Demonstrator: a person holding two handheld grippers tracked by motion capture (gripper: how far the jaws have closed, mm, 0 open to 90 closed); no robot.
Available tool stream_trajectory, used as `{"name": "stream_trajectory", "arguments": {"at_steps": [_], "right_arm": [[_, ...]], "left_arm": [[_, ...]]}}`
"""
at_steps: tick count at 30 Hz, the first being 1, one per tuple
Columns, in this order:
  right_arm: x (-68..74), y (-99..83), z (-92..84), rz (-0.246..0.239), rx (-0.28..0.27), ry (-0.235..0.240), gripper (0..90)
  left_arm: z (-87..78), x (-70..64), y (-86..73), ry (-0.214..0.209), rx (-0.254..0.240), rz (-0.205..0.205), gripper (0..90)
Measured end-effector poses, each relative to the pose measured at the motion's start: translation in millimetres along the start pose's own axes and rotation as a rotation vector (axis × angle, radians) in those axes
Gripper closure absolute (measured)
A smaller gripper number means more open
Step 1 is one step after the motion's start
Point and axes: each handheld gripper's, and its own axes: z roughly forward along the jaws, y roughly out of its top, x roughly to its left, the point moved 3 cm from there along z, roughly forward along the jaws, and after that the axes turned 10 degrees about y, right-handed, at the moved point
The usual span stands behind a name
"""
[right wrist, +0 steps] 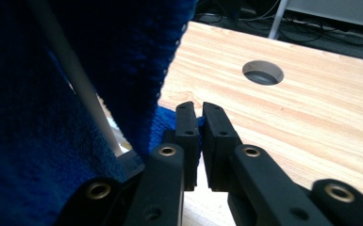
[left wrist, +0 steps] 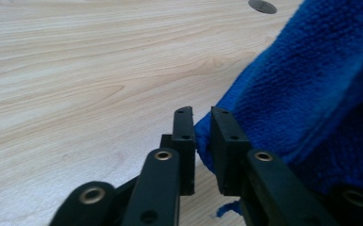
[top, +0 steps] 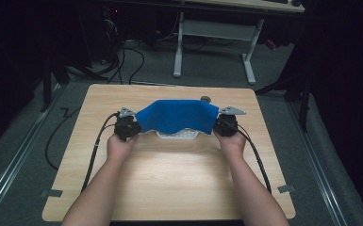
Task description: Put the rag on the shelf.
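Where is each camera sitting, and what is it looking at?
High view: above the table, looking down; both forearms, left gripper and right gripper hold a blue towel.
Left gripper view: rides that gripper, facing along its jaws at the towel's corner.
Right gripper view: rides that gripper, facing towel and table hole.
All three share the towel.

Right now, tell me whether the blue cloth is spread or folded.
Spread: the blue cloth hangs stretched between the left gripper and right gripper, each pinching a corner.
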Motion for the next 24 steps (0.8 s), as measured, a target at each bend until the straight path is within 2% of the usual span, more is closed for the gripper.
{"name": "stream_trajectory", "arguments": {"at_steps": [4,12,21,24], "right_arm": [[-4.4,3.3,-6.4,0.011,-0.012,-0.015,78.6],[-10.0,5.9,-14.2,0.014,-0.021,-0.031,73.5],[-15.1,9.6,-24.8,-0.005,-0.023,-0.066,68.8],[-17.5,10.2,-27.7,-0.007,-0.026,-0.074,68.0]], "left_arm": [[-4.6,6.5,2.4,0.013,-0.003,-0.027,69.8],[-15.3,20.6,3.4,0.053,-0.022,-0.052,61.9],[-27.1,33.3,3.7,0.093,-0.035,-0.05,60.0],[-30.7,36.5,3.9,0.107,-0.034,-0.036,59.8]]}}
